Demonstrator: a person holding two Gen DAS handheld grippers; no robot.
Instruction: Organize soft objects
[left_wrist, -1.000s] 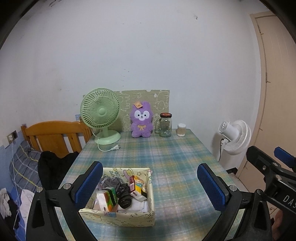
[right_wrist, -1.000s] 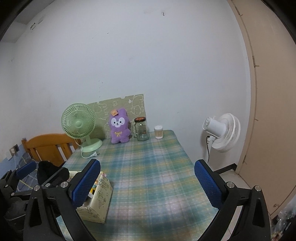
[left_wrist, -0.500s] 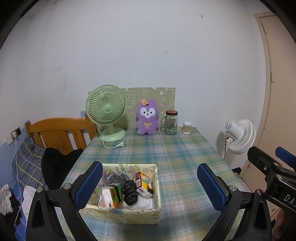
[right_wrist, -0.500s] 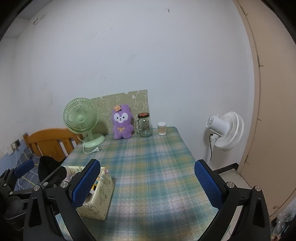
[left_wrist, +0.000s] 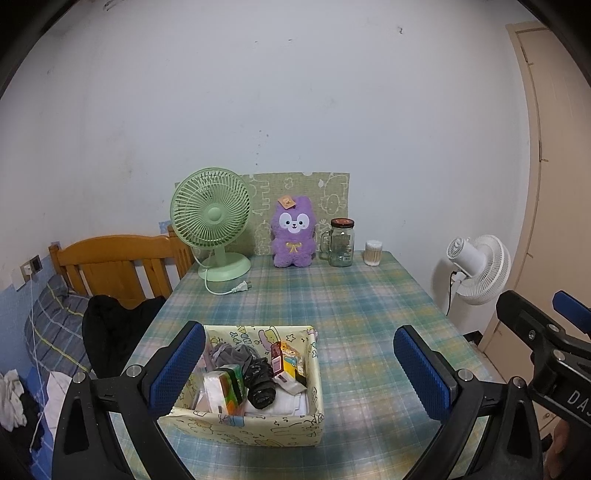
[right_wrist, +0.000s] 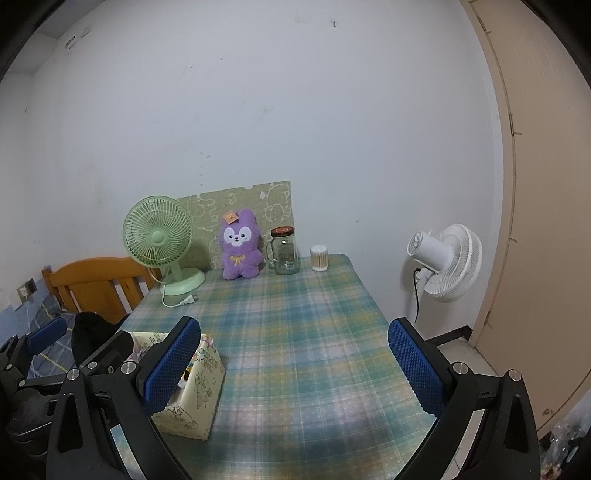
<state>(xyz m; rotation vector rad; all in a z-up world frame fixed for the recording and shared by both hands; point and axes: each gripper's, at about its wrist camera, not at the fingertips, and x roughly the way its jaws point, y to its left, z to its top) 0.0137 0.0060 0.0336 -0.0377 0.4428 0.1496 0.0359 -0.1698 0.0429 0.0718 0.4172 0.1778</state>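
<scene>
Plush toy: the purple plush rabbit (left_wrist: 293, 232) sits upright at the far edge of the table, its back against a green patterned board (left_wrist: 299, 192) that leans on the wall.
Storage box: a pale yellow cartoon-print box (left_wrist: 251, 424) stands on the near part of the table, well apart from the plush; it holds a grey cloth (left_wrist: 231, 352), a rolled black item (left_wrist: 261, 382), a tissue pack (left_wrist: 221, 391) and small packets.
Left gripper: the left gripper (left_wrist: 299, 373) hovers above the near table edge with its blue pads wide apart and nothing between them; its left finger overlaps the box's left wall in this view.
Right gripper: the right gripper (right_wrist: 293, 371) is likewise spread wide and empty, over bare tablecloth to the right of the box.
Beside the plush: a green desk fan (left_wrist: 212, 221) stands to its left with the plug and cord lying loose on the cloth; a lidded glass jar mug (left_wrist: 340, 242) stands just to its right, then a small cotton-swab tub (left_wrist: 373, 253).
Between box and plush: only the plaid tablecloth (left_wrist: 332, 302).
Off the table: a white fan (left_wrist: 478, 269) to the right, a wooden headboard (left_wrist: 118, 262) and a black garment (left_wrist: 110, 328) to the left.
</scene>
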